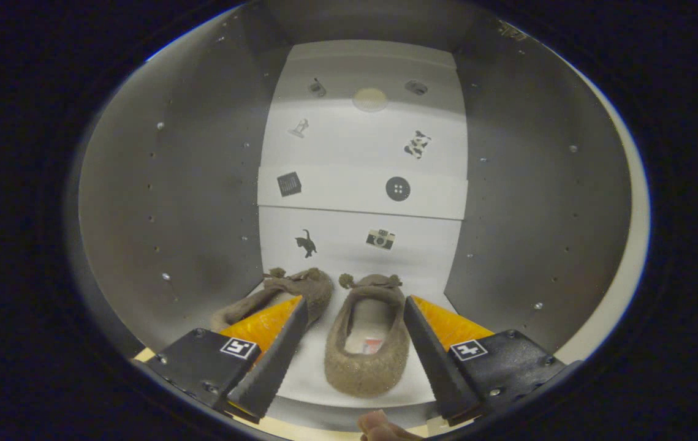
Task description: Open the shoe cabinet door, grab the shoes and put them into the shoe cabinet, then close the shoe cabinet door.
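Your gripper (355, 355) points into the open white shoe cabinet (201, 202), and its two black serrated fingers (275, 355) with orange backing are spread wide, holding nothing. Between the fingers, on the cabinet's white floor, sits a brown fuzzy felt slipper (366, 343) with small pompoms at its far end, its heel toward you. It lies closer to your right-hand finger, which seems just beside or brushing its side; you cannot tell for sure whether they touch. Neither finger presses on it. A second brown felt slipper (290, 293) of the same kind lies just beyond your left-hand finger, partly hidden behind it, its toe also pointing deeper into the cabinet. Well beyond both slippers, the white back panel (361, 202) carries small dark stickers, among them a cat, a camera, a round button and a square. The grey side walls with their rows of small holes stand on either side of the fingers.
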Motion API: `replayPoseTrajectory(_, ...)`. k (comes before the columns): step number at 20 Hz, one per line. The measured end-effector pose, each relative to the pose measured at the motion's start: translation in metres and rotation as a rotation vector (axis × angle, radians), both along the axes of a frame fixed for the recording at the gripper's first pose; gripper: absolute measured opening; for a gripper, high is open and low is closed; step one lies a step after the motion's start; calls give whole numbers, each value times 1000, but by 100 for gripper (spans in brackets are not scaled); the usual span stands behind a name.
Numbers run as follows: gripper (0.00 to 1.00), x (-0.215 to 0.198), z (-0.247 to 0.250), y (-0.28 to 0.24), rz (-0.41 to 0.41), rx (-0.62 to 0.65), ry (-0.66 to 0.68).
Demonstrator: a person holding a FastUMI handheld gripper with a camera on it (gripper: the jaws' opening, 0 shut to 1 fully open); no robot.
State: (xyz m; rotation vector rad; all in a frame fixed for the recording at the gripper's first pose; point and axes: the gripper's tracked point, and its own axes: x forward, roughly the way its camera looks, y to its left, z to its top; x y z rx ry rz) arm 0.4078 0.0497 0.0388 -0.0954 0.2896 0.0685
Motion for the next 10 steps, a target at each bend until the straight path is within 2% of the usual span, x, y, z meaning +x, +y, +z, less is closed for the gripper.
replayPoseTrajectory(6, 99, -66, 26, 12, -11, 89, -39)
replayPoseTrajectory(10, 99, -129, 54, 28, 15, 86, -35)
